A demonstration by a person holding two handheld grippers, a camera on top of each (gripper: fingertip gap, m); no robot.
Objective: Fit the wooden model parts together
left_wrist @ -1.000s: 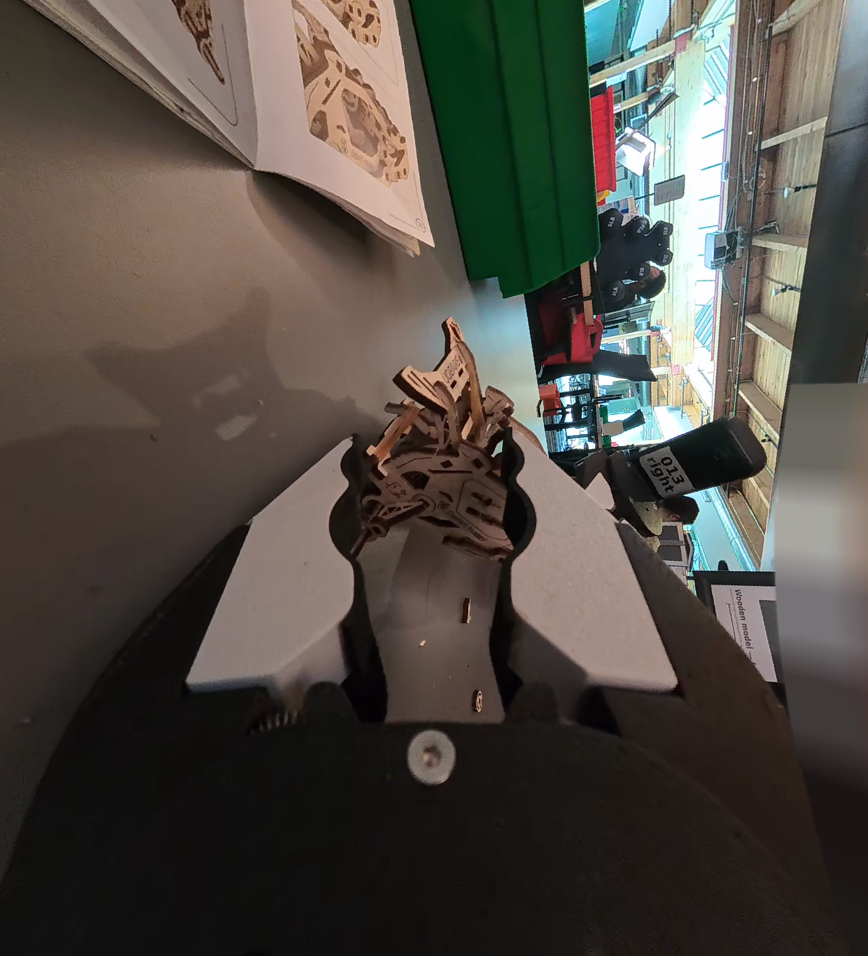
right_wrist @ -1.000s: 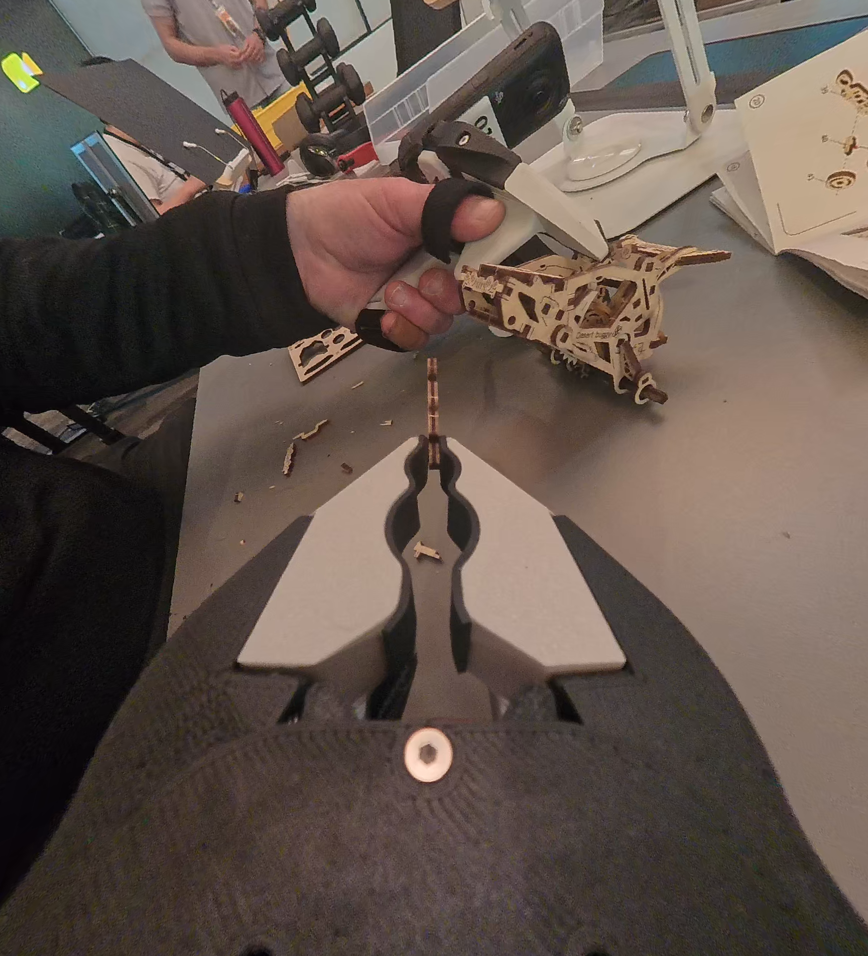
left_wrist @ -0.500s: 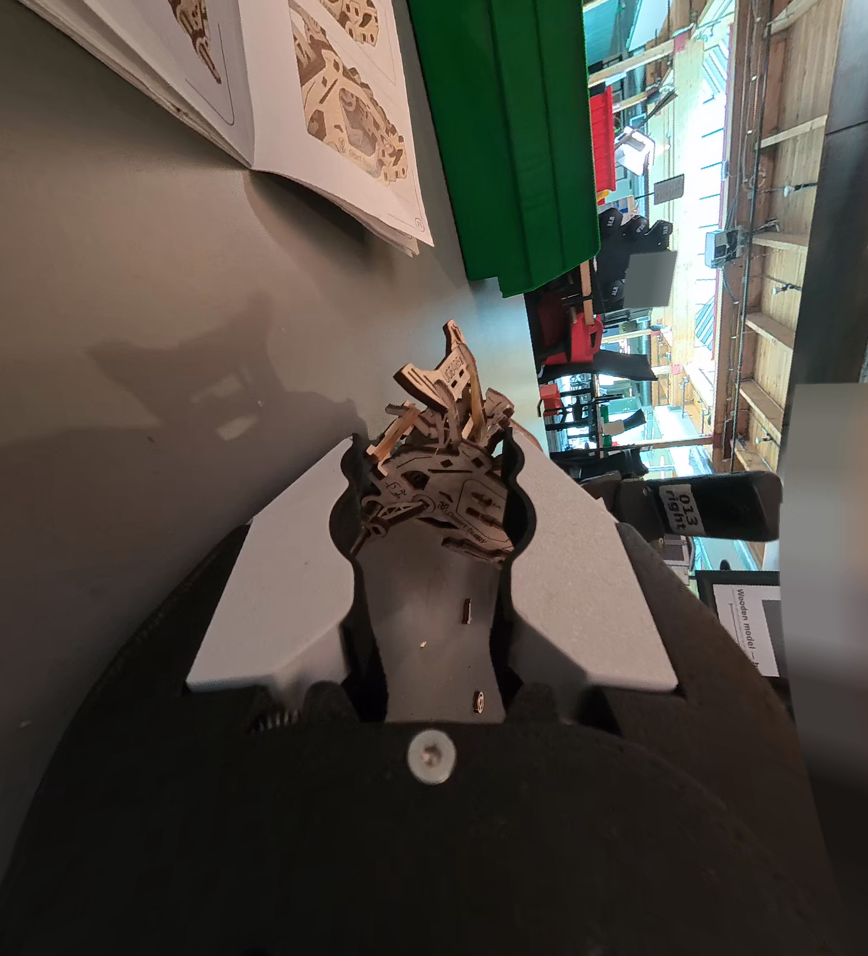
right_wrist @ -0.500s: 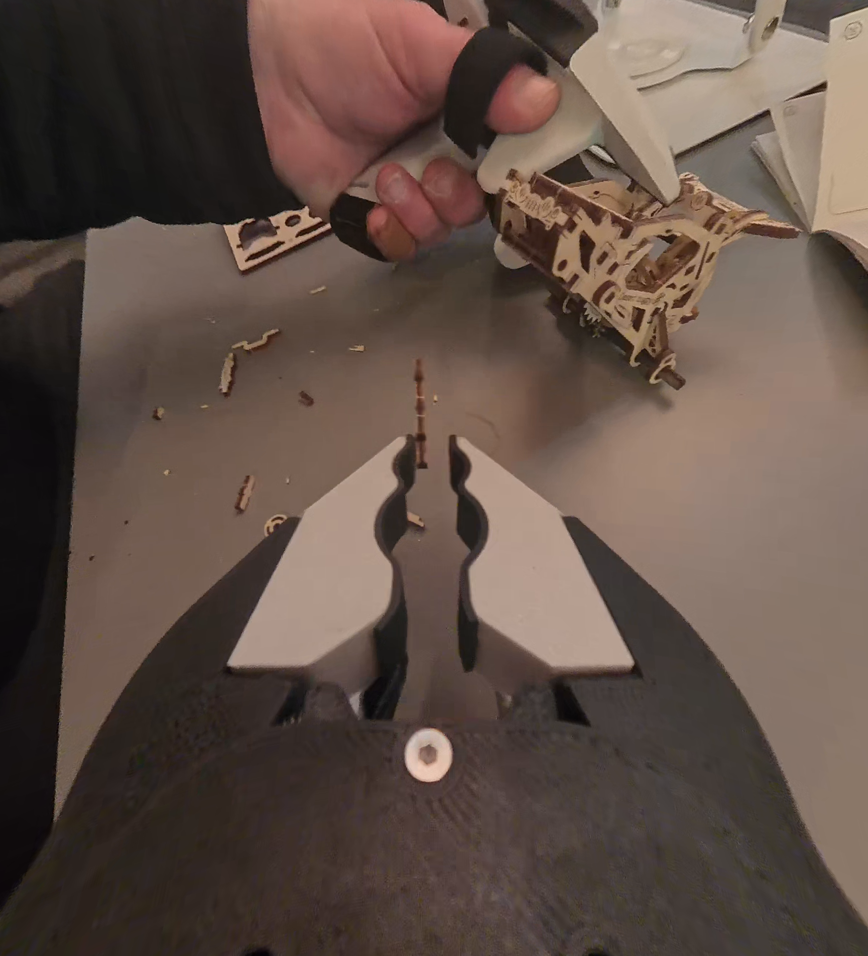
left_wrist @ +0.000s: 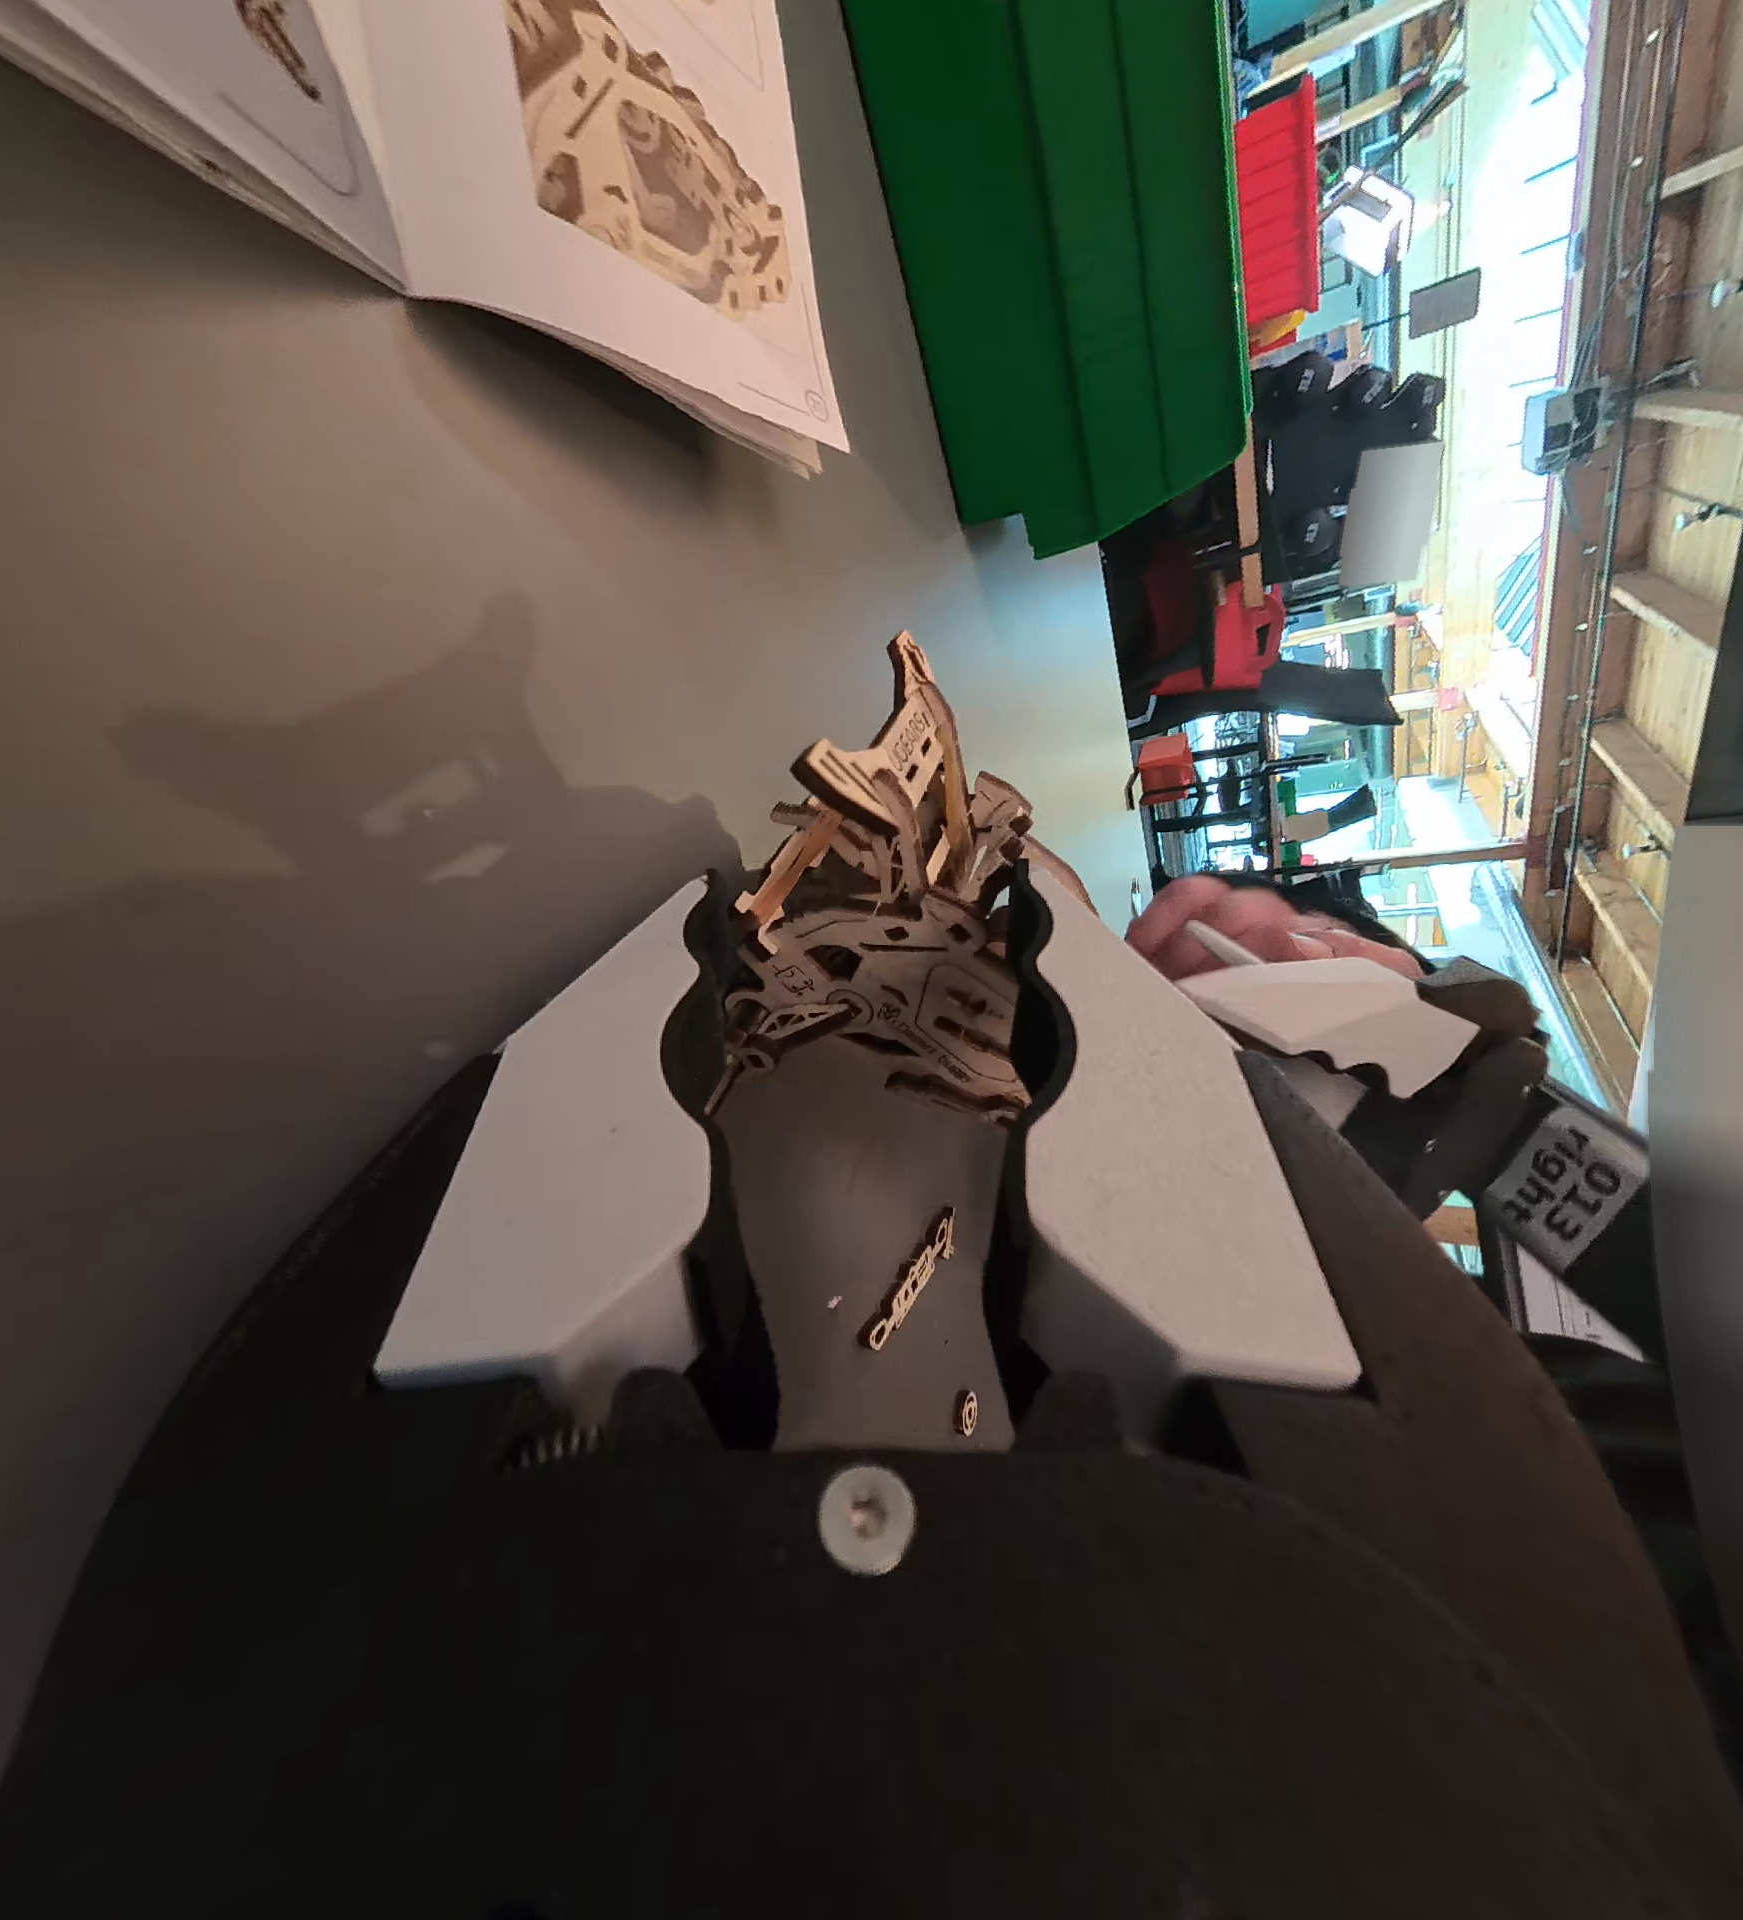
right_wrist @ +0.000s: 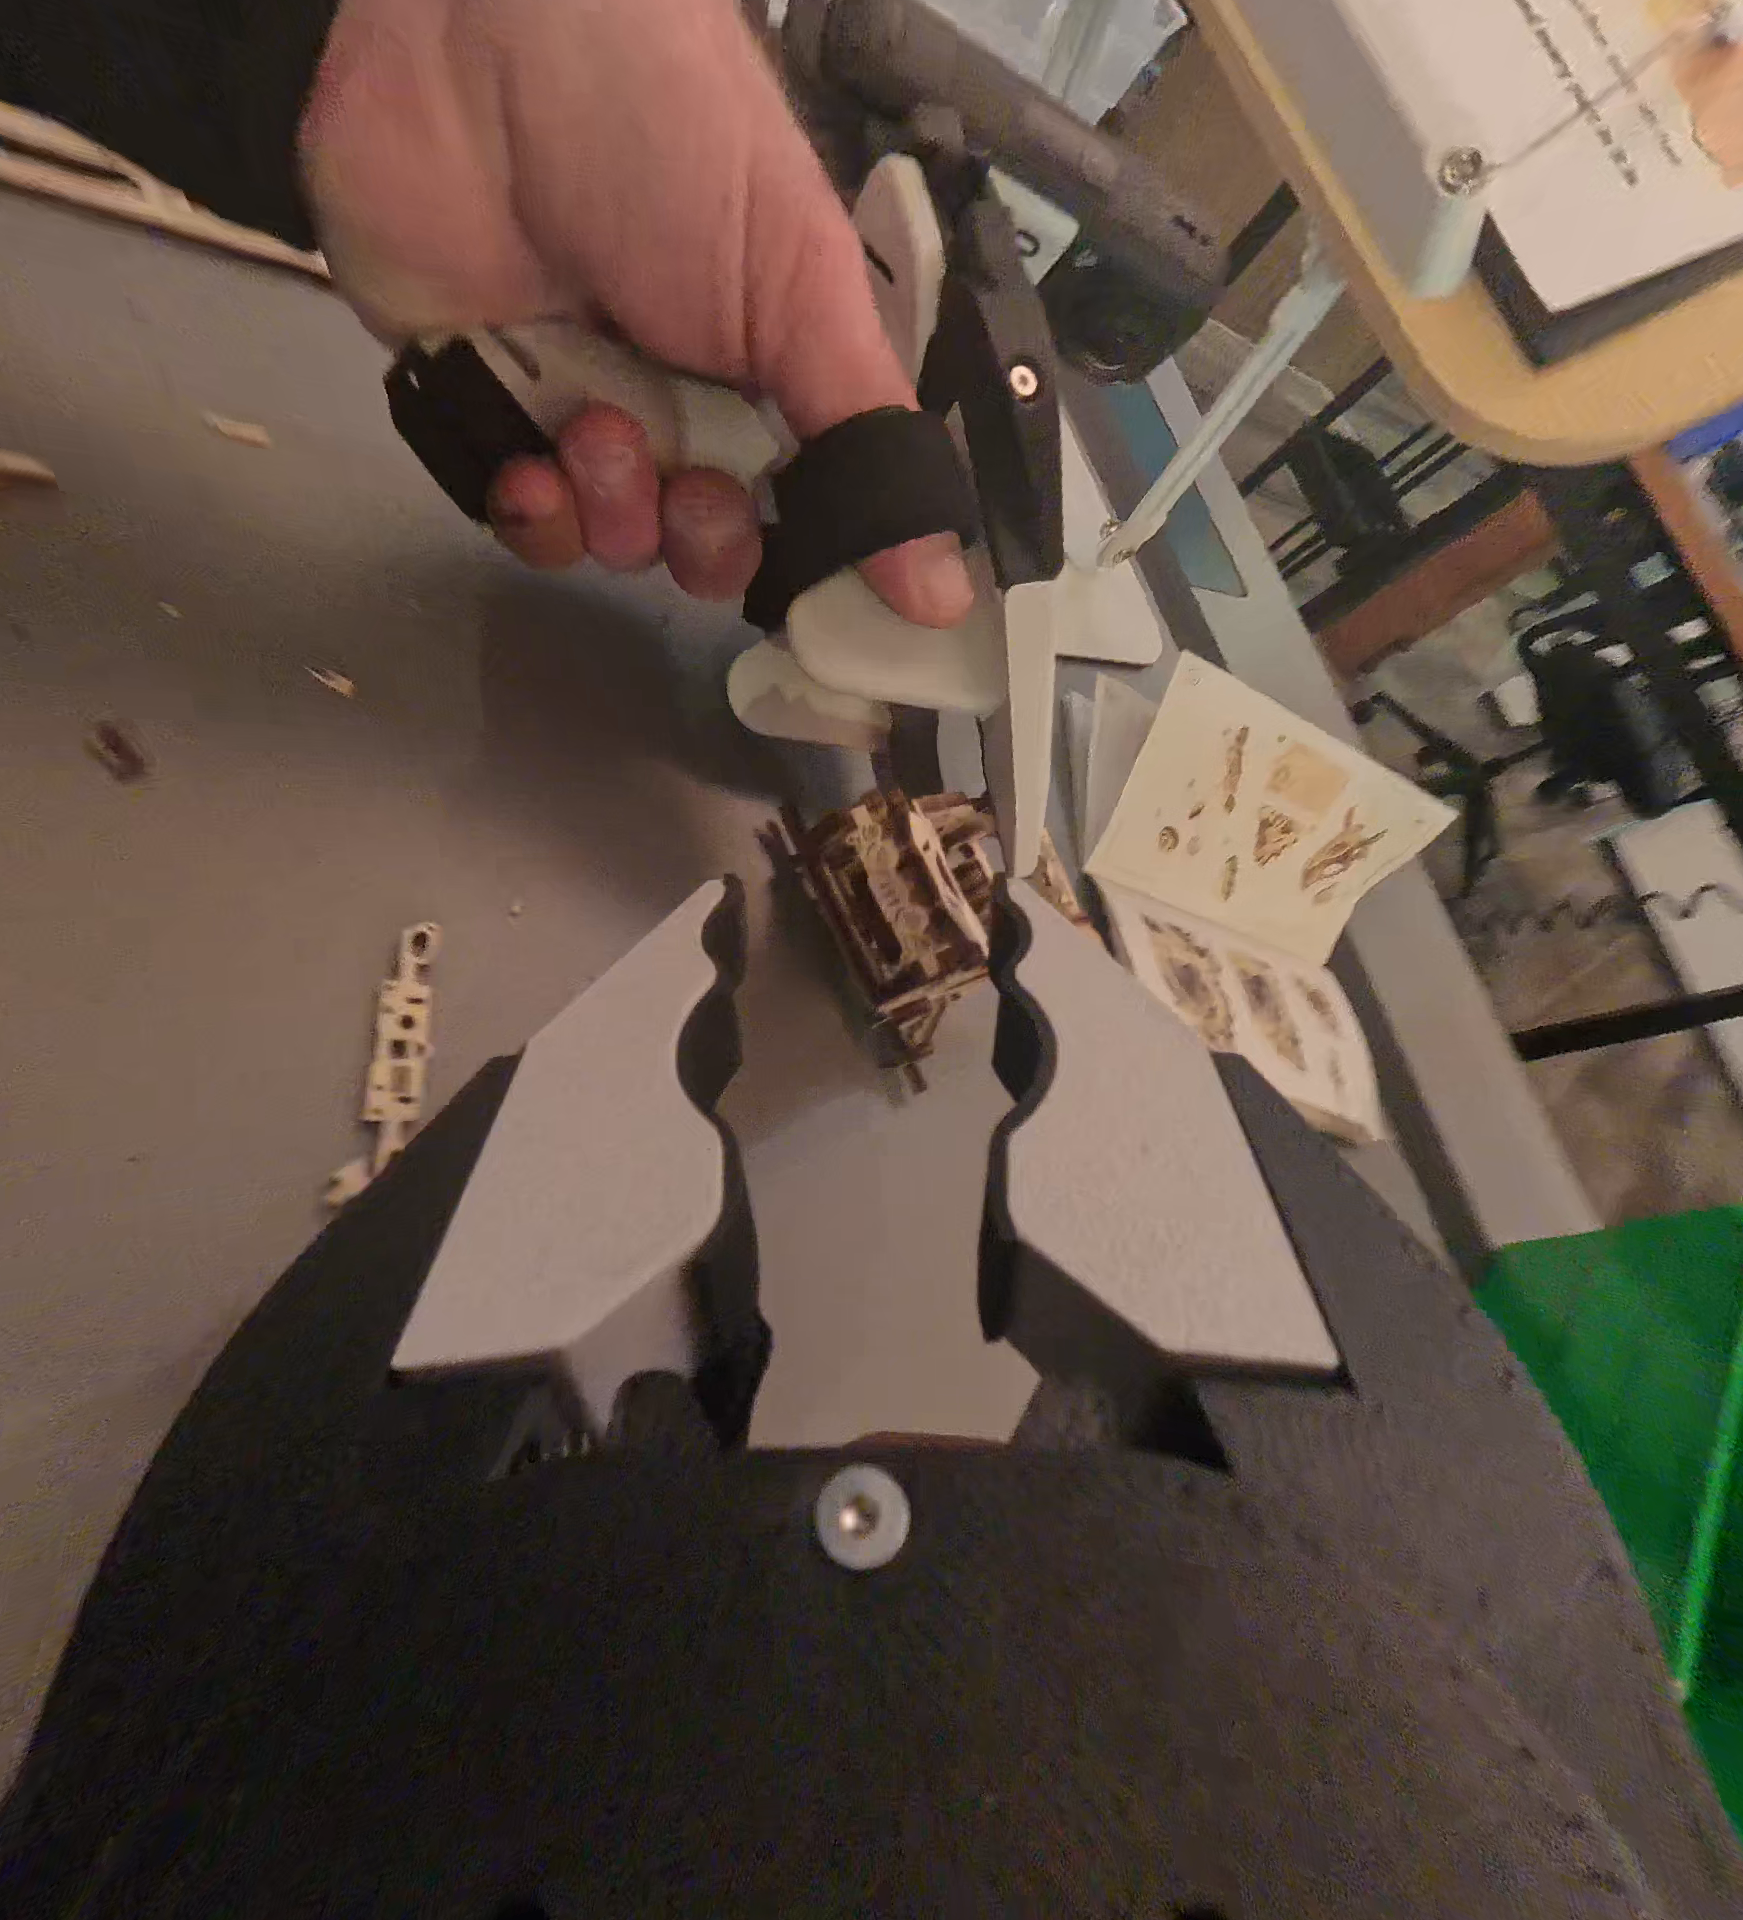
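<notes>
While its two grey fingers stand only a model's width apart, the left gripper (left_wrist: pixel 862 914) clamps the wooden model (left_wrist: pixel 888 966) between its tips, the model's pale forked end jutting forward past them. Under that gripper's fingers, back toward its palm, a slim wooden strip (left_wrist: pixel 911 1294) lies on the grey table (left_wrist: pixel 223 675), with a tiny wooden ring (left_wrist: pixel 969 1414) closer still. Engraved writing runs along the model's side plate and its forked piece; it is lettering cut into the wood, small and partly hidden by the fingers. Ahead and to the left of the left gripper lies an open instruction booklet (left_wrist: pixel 576 208) with printed drawings of model parts, and beyond it to the right stands a green bin (left_wrist: pixel 1054 260). Just right of the left gripper's fingertips, the right gripper (left_wrist: pixel 1334 1013) shows from the side, a white printed label stuck on its black body. In the right wrist view, the right gripper (right_wrist: pixel 867 904) is spread wide and holds nothing, its tips on either side of the model (right_wrist: pixel 893 914) as seen from there, without touching it. Left of its fingers a notched wooden strip (right_wrist: pixel 399 1029) lies flat on the table (right_wrist: pixel 171 831), among scattered chips. Farther ahead, a hand (right_wrist: pixel 618 260) in a black sleeve grips the left gripper (right_wrist: pixel 1012 821) from above, pointing it down at the model. Right of it the booklet (right_wrist: pixel 1251 894) lies open, and the green bin (right_wrist: pixel 1667 1455) sits at the near right.
</notes>
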